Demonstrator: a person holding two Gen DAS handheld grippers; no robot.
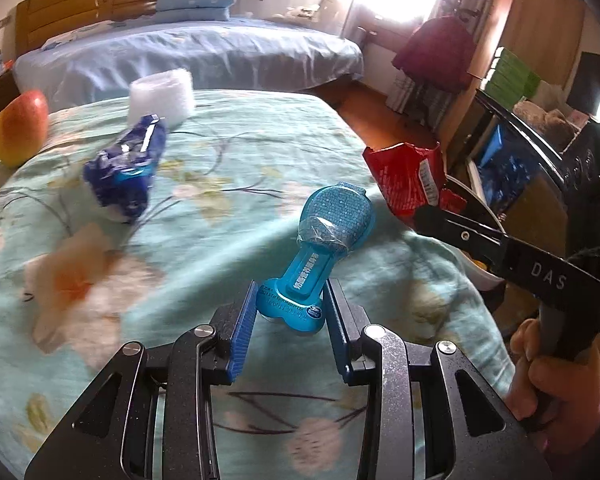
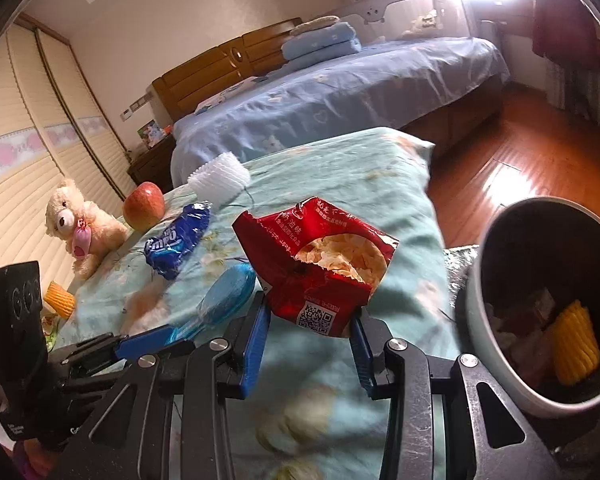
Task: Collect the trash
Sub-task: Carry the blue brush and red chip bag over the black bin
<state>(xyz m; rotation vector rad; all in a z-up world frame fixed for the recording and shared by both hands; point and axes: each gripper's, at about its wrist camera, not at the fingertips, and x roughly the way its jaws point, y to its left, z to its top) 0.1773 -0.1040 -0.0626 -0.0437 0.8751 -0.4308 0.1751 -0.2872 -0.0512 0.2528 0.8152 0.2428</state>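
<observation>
The left hand-held gripper (image 1: 291, 312) is squeezing the bottom end of a blue pack (image 1: 324, 240), with its blue pads pressing on both sides. The jaws are standing narrow. The pack is see-through plastic with a round top and a thin neck, and it is sticking up over the bed (image 1: 228, 168).

The right hand-held gripper (image 2: 310, 322) is pinching the bottom of a red bag (image 2: 300, 256). Its jaws are also narrow, one pad on each side of the bag. The bag is torn open at the top and pale chips are showing inside. It is crinkled, and a square code is printed near its bottom. It is hanging above the flowery green cover, just beside a bin (image 2: 476, 312).

The bin is round with a pale rim and a dark inside. A yellow ridged thing (image 2: 576, 344) and some scraps are lying in it.

On the bed, a blue wrapper (image 2: 178, 242) is lying crumpled. A white ridged cup (image 2: 220, 178) is lying on its side behind it. An apple (image 2: 143, 206) is sitting near a teddy bear (image 2: 78, 226).
</observation>
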